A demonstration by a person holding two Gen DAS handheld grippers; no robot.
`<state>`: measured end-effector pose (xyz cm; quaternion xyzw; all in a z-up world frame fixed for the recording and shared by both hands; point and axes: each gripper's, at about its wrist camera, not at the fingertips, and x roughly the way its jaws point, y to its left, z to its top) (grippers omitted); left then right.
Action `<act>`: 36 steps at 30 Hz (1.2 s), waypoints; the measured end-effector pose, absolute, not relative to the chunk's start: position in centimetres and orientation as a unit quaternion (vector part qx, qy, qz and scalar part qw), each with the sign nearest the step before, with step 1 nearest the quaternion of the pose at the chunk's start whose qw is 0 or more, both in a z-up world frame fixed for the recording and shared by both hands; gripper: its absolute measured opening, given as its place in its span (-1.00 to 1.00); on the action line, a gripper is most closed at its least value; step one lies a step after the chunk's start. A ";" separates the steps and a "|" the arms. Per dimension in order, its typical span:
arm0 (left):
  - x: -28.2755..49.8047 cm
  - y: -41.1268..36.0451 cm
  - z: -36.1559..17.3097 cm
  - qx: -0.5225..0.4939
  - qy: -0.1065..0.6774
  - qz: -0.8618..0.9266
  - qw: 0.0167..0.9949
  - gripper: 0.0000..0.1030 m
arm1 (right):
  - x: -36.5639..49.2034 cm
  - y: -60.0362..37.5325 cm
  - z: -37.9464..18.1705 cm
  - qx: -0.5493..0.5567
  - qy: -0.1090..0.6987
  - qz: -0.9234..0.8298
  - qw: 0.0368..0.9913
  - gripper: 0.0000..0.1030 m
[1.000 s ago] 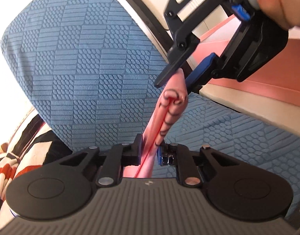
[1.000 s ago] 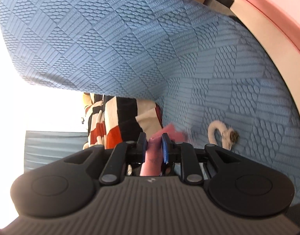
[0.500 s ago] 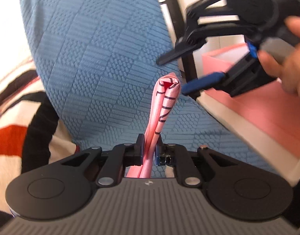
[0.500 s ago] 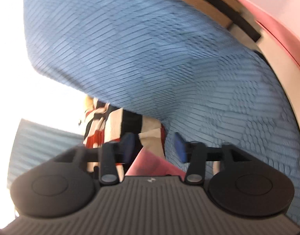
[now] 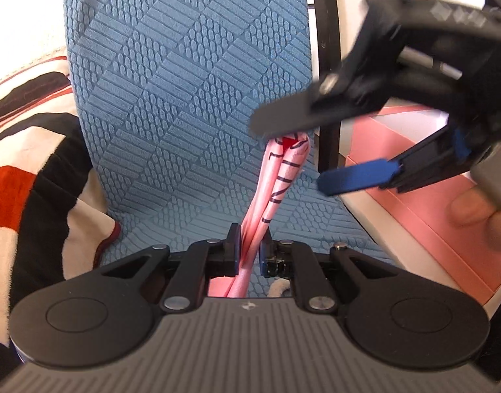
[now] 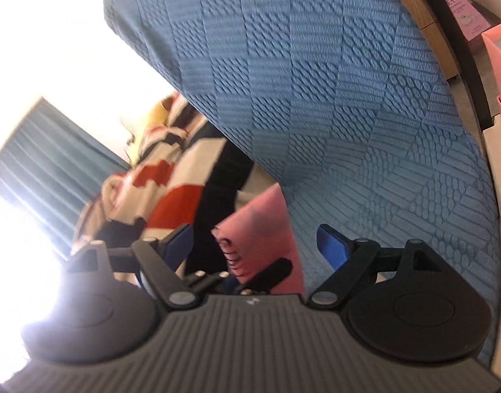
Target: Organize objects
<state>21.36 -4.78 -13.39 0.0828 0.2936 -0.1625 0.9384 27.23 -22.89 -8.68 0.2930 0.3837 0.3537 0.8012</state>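
Right hand-held gripper just opened off pink packet, jaws spread, left hand-held gripper pinching it

Black claw linkages, silver screws, blue pads, grey ribbed housing

a pink cloth item with dark hand-drawn marks and a small red patch near its far end is seen folded lengthwise into a narrow strip. it is held up off the blue textured cover, rising from its pinched near end and leaning slightly to the right. in the right wrist view it appears as a broader pink flap, somewhat blurred, possibly a sock.
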 end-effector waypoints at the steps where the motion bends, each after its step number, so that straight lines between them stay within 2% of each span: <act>1: 21.3 -4.8 -13.4 0.083 0.295 -0.164 0.938 -0.75 | 27.4 -22.5 -8.9 0.290 0.387 0.351 0.802 0.65; 11: 21.6 -3.9 -12.9 0.034 0.309 -0.200 0.929 -0.75 | 28.9 -21.1 -10.8 0.301 0.385 0.366 0.792 0.61; 13: 21.7 -3.7 -13.0 0.024 0.315 -0.206 0.926 -0.75 | 29.5 -21.3 -11.1 0.325 0.382 0.376 0.779 0.30; 16: 21.7 -3.9 -13.1 0.023 0.320 -0.217 0.922 -0.75 | 30.0 -21.8 -11.7 0.350 0.394 0.375 0.763 0.14; 20: 21.5 -4.2 -13.2 0.038 0.315 -0.219 0.923 -0.71 | 30.2 -22.3 -12.7 0.373 0.410 0.373 0.744 0.06; 22: 21.6 -4.1 -13.2 0.035 0.315 -0.217 0.923 -0.58 | 30.4 -22.3 -13.2 0.383 0.422 0.375 0.731 0.02; 30: 21.4 -4.4 -13.2 0.059 0.308 -0.205 0.927 -0.35 | 30.2 -21.8 -13.9 0.401 0.445 0.392 0.698 0.00; 32: 21.5 -4.0 -13.3 0.048 0.314 -0.204 0.926 -0.35 | 30.2 -21.9 -14.1 0.410 0.450 0.391 0.690 0.00; 34: 21.2 -3.7 -13.3 0.039 0.315 -0.194 0.928 -0.52 | 30.0 -21.8 -14.3 0.415 0.454 0.387 0.687 -0.01; 36: 21.0 -3.4 -13.3 0.030 0.318 -0.187 0.929 -0.60 | 29.9 -21.7 -14.2 0.416 0.456 0.382 0.688 0.01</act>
